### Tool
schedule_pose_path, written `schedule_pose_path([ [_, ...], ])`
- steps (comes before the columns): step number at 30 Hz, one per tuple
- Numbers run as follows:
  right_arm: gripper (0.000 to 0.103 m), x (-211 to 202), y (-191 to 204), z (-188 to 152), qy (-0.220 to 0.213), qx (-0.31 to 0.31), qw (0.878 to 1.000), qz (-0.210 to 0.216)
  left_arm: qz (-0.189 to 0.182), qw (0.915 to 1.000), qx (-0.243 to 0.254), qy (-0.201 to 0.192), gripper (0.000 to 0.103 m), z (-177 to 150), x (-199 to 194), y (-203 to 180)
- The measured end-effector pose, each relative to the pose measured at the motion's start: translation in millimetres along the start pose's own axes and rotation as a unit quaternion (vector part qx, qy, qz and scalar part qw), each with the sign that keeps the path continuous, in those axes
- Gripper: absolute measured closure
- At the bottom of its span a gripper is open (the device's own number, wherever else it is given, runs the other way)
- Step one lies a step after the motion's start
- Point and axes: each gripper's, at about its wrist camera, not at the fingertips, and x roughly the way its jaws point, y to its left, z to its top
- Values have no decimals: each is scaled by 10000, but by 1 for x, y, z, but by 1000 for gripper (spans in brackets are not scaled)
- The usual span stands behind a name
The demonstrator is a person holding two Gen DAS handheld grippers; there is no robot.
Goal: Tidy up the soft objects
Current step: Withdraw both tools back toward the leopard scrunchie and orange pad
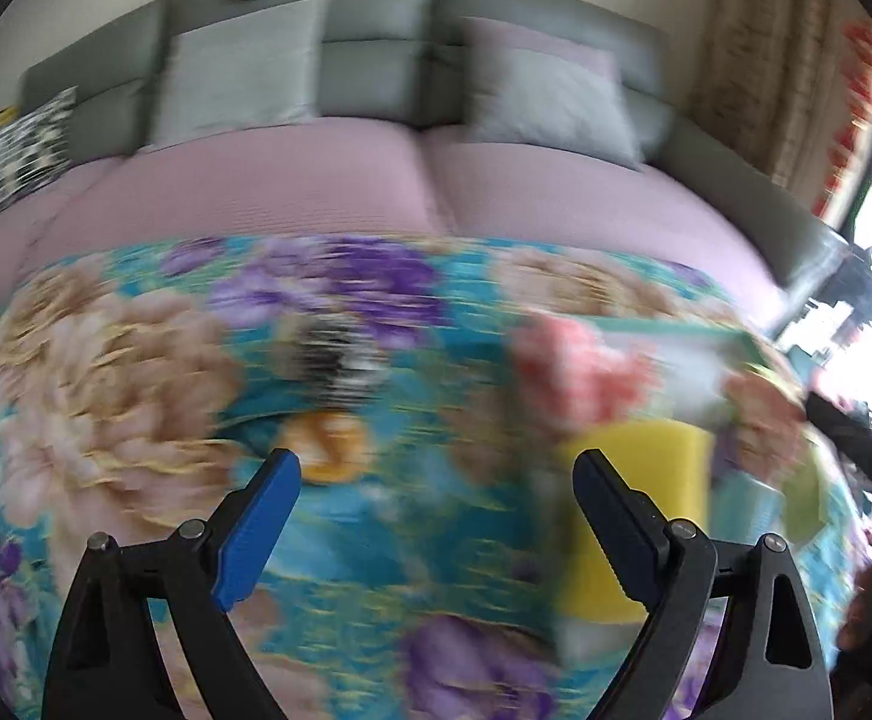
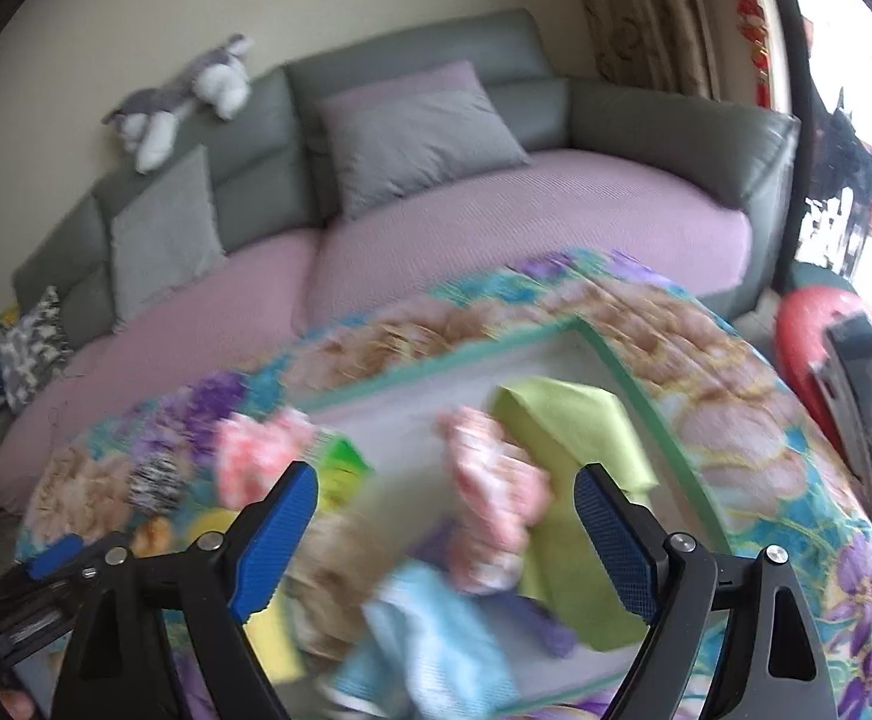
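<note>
Both tongs, left tongs (image 1: 436,474) and right tongs (image 2: 447,495), hang released above the floral surface (image 2: 766,420). Pink cloth (image 2: 496,498) overlaps green cloth (image 2: 562,420); a pinch may snag both.

Wall: a plain cream wall (image 2: 136,18) stood behind the sofa.
Sofa: a grey sofa (image 2: 496,42) carried pink seat covers (image 2: 526,222) and grey cushions (image 2: 418,132).
Curtain: a patterned beige curtain (image 2: 646,12) hung at the right.
Light: bright daylight came through the window (image 2: 856,30).
</note>
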Motion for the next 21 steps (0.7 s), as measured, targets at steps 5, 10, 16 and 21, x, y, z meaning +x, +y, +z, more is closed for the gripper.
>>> schedule_pose_path([
  [5, 13, 5, 54, 8, 3, -363, 9983, 455, 488, 9972, -572, 5, 10, 6, 2, 59],
  [10, 14, 18, 120, 11, 160, -941, 9914, 893, 739, 9935, -862, 43, 11, 11, 8, 104],
  [16, 20, 61, 181, 0, 723, -1213, 9791, 1460, 820, 9933, -784, 195, 11, 9, 22, 126],
  [21, 40, 104, 203, -15, 1250, -1289, 9696, 1662, 632, 9966, -305, 432, 11, 4, 43, 120],
])
